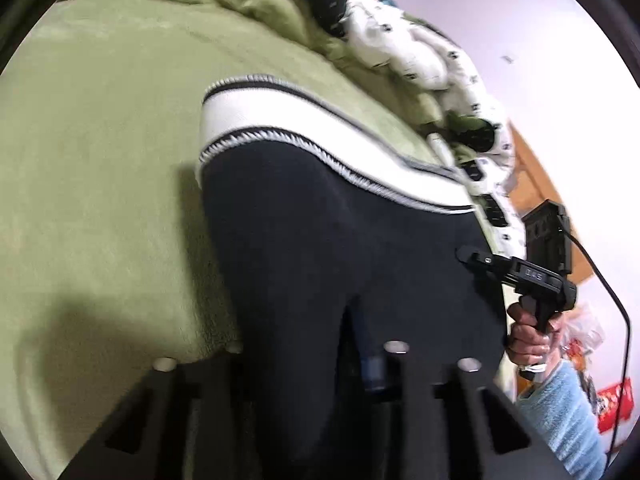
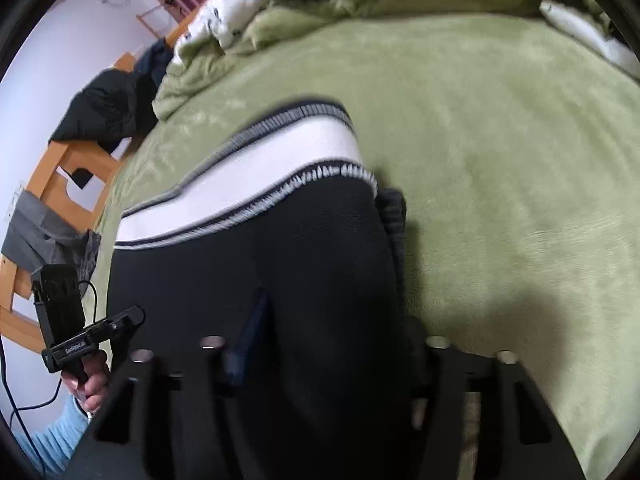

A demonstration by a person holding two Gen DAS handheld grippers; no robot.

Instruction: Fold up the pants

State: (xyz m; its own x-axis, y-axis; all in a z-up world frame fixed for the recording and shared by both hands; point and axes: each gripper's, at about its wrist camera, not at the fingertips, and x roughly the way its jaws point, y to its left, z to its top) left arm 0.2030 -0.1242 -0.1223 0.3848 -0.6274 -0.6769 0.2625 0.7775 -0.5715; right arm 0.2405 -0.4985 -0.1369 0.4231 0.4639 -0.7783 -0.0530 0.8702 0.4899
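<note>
Dark navy pants (image 1: 320,248) with a white waistband (image 1: 280,112) lie on the green bed blanket (image 1: 100,160); the waistband is at the far end. The pants also show in the right wrist view (image 2: 280,264), waistband (image 2: 260,176) far. Both grippers hold the near end of the pants, the fabric draping up into the jaws. My left gripper (image 1: 316,364) is shut on the fabric. My right gripper (image 2: 320,356) is shut on it too. The right gripper shows in the left wrist view (image 1: 464,254) at the pants' right edge; the left gripper shows in the right wrist view (image 2: 138,314) at their left edge.
A white patterned duvet (image 1: 400,40) is bunched along the far side of the bed. Dark clothes (image 2: 108,108) hang on a wooden bed frame (image 2: 52,176) at the left. A white wall (image 1: 540,60) stands behind. Green blanket (image 2: 500,160) spreads right of the pants.
</note>
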